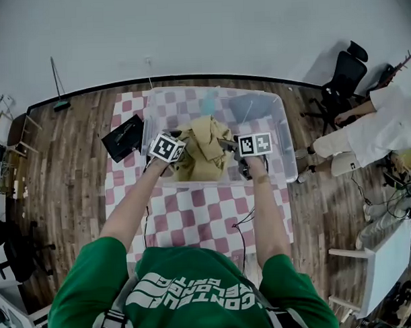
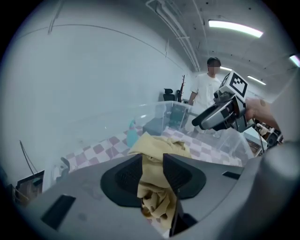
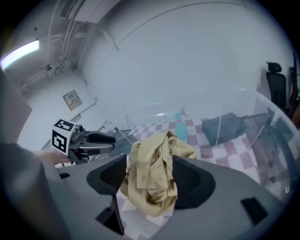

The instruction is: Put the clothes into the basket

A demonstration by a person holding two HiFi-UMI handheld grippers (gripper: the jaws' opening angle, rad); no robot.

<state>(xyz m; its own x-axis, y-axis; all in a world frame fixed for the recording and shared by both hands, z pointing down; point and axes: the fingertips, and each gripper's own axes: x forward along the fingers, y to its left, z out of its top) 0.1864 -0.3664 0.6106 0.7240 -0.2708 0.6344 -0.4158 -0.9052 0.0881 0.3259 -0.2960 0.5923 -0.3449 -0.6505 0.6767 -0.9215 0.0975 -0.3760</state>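
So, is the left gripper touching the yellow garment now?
Touching. The left gripper view shows the left gripper shut on the yellow garment, with the cloth pinched between its jaws.

Tan shirt (image 1: 205, 150), crumpled, hanging over clear plastic basket (image 1: 285, 144), approx. centre

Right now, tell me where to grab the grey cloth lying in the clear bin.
Pinch the grey cloth at its near edge, coming straight down from above. It lies low in the far right corner of the clear bin, whose walls likely block a sideways approach.
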